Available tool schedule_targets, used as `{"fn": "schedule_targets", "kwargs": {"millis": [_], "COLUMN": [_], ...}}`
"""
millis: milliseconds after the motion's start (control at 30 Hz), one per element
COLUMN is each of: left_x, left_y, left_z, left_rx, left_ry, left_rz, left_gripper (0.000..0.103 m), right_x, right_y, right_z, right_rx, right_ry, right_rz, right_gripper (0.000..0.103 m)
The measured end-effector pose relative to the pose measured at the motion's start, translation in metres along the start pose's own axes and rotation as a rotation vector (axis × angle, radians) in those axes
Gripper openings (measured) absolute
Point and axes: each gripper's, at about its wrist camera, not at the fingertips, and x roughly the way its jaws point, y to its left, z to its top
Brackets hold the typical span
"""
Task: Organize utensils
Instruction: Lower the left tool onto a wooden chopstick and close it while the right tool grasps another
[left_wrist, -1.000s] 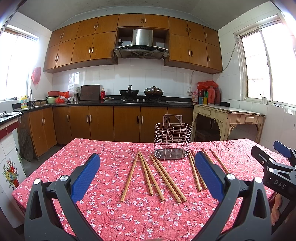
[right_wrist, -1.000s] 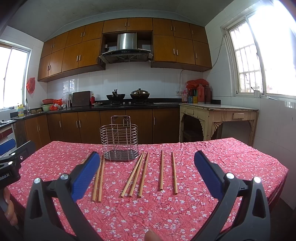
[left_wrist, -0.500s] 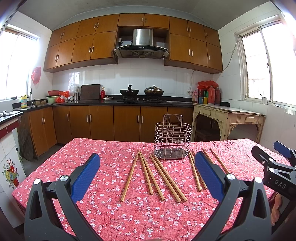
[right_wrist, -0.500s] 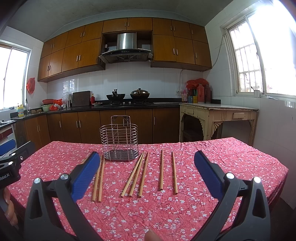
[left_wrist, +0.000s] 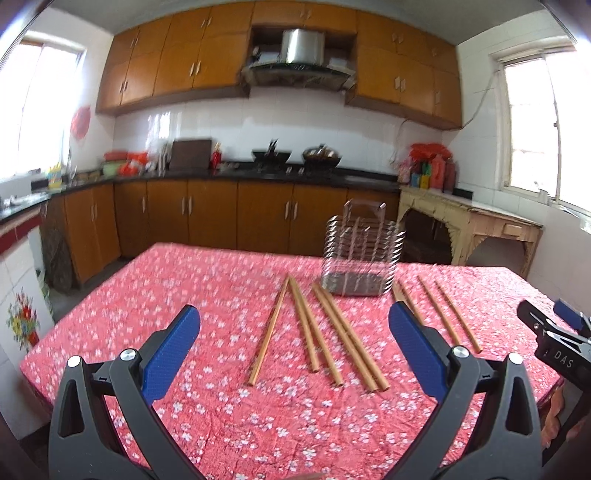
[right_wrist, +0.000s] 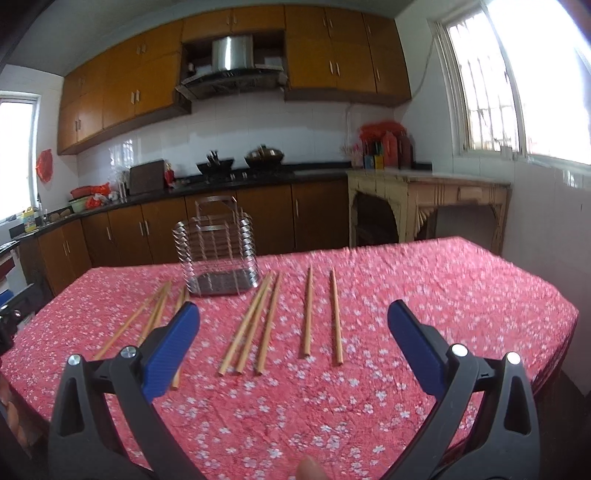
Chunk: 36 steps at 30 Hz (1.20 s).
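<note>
Tabletop (left_wrist: 207, 295) covered in crumpled red floral cloth, matt. Chopsticks (left_wrist: 328, 332): bare light wood, smooth, matt. Utensil rack (right_wrist: 218, 254): shiny metal wire, solid base plate. Left hand-held gripper (left_wrist: 295, 339) and right hand-held gripper (right_wrist: 293, 336): matt black plastic, textured blue pads (right_wrist: 171, 350), bright metal pivot screws.

both tools (left_wrist: 293, 325) (right_wrist: 293, 325) wide open, empty
</note>
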Motion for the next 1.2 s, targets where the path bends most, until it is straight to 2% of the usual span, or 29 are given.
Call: {"fn": "schedule_targets", "kwargs": {"millis": [133,167,200,300,333,500,533,600,667,800,933,1000,1133,1167,1200], "left_x": [0.027,0.033,0.040,0.050,0.053,0.072,0.077,0.085,0.092,0.105,0.119,0.121,0.129,0.131,0.135], "left_y": [0.017,0.021,0.026,0.036,0.038,0.043,0.044,0.047,0.048,0.048,0.046,0.044,0.042,0.042,0.041], "left_z": [-0.004,-0.005,-0.007,-0.012,-0.014,-0.016,-0.016,-0.016,-0.019,-0.029,-0.041,-0.043,-0.043,-0.042,-0.041], "left_rx": [-0.052,-0.067,-0.087,-0.124,-0.128,-0.110,-0.107,-0.098,-0.082,-0.048,-0.004,0.020,0.065,0.074,0.087], "left_ry": [0.124,0.150,0.187,0.252,0.272,0.320,0.332,0.354,0.381,0.460,0.550,0.552,0.570,0.569,0.571], "left_rz": [0.040,0.045,0.049,0.033,0.026,0.032,0.034,0.043,0.042,0.012,0.003,0.008,0.024,0.028,0.028], "left_gripper": [0.101,0.101,0.101,0.101,0.101,0.101,0.100,0.096,0.089,0.072,0.048,0.043,0.014,0.009,0.009], "right_x": [0.043,0.056,0.070,0.100,0.112,0.141,0.142,0.144,0.149,0.150,0.153,0.151,0.152,0.153,0.154], "right_y": [-0.022,-0.027,-0.031,-0.041,-0.042,-0.034,-0.033,-0.030,-0.029,-0.028,-0.028,-0.028,-0.035,-0.037,-0.039], "right_z": [-0.005,-0.006,-0.009,-0.016,-0.019,-0.029,-0.028,-0.029,-0.029,-0.030,-0.030,-0.030,-0.029,-0.028,-0.027], "right_rx": [0.064,0.082,0.095,0.137,0.150,0.131,0.128,0.112,0.110,0.113,0.113,0.117,0.133,0.143,0.152], "right_ry": [0.144,0.190,0.237,0.335,0.379,0.456,0.448,0.445,0.442,0.440,0.438,0.439,0.446,0.449,0.452], "right_rz": [-0.016,-0.013,-0.015,-0.005,0.005,-0.031,-0.039,-0.066,-0.072,-0.073,-0.074,-0.072,-0.076,-0.072,-0.068], "right_gripper": [0.099,0.092,0.081,0.060,0.058,0.038,0.036,0.026,0.019,0.019,0.019,0.018,0.008,0.008,0.008]}}
